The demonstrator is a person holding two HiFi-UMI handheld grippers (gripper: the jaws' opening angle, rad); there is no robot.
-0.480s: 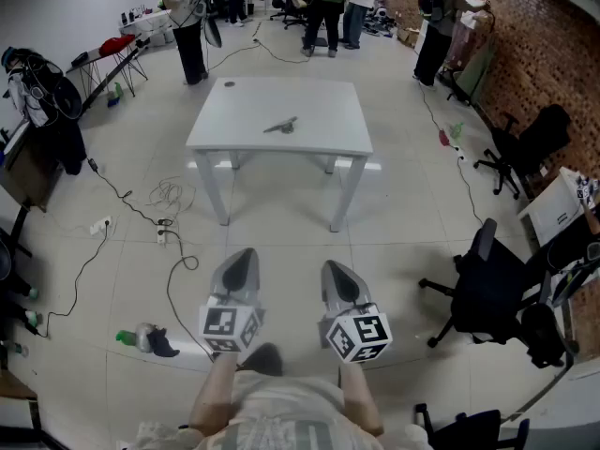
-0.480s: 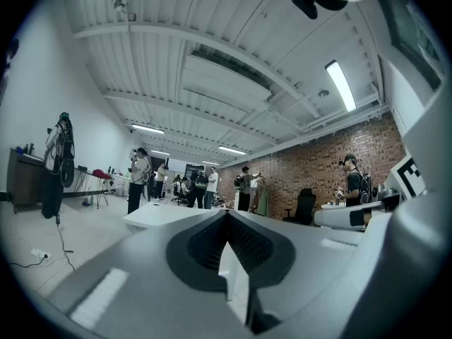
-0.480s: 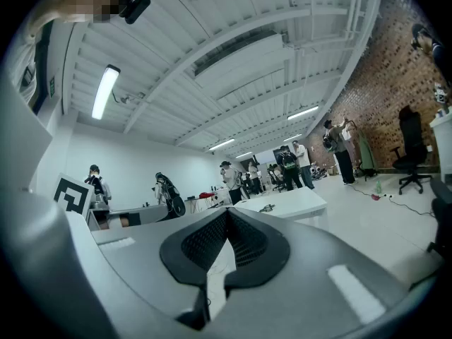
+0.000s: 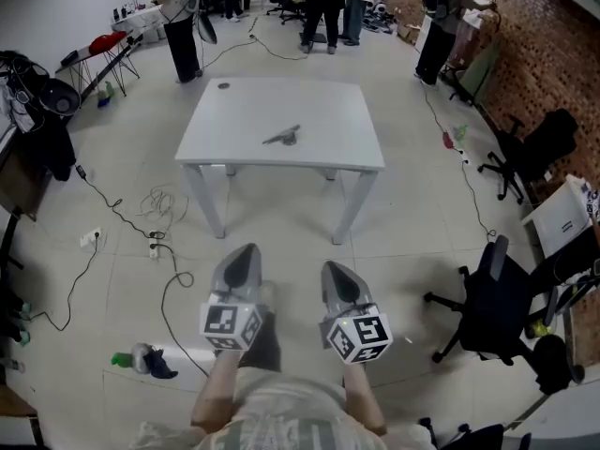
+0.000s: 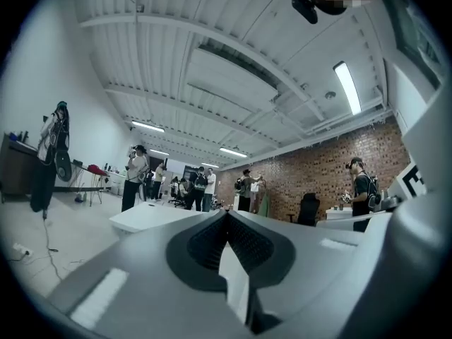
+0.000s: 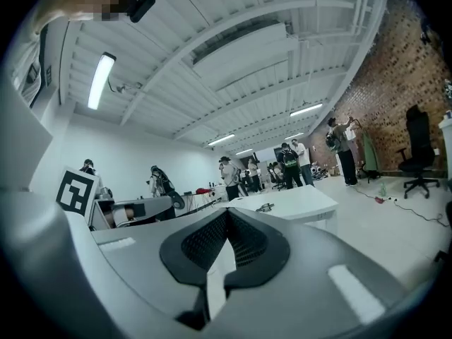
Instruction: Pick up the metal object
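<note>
Metal object (image 4: 282,136), in the head view, lies flat near the middle of the white bench (image 4: 319,101), a slim grey piece with a thicker end and a thin arm. It is well apart from both tongs. I judge it stiff, fairly light and slick, so it could skate on the smooth top; the thicker middle looks the safest place to pinch, across its narrow width. The left tongs (image 4: 242,257) and right tongs (image 4: 335,270) are held level over the floor, short of the bench. No container stands on the bench; a small dark round spot (image 4: 223,86) sits at its far left corner, too small to tell what it is.

In the left gripper view the left tongs (image 5: 227,215) are closed tip to tip on nothing.

In the right gripper view the right tongs (image 6: 227,213) are likewise pressed together and empty, with the metal object (image 6: 265,207) small on the bench (image 6: 304,202) ahead.
</note>
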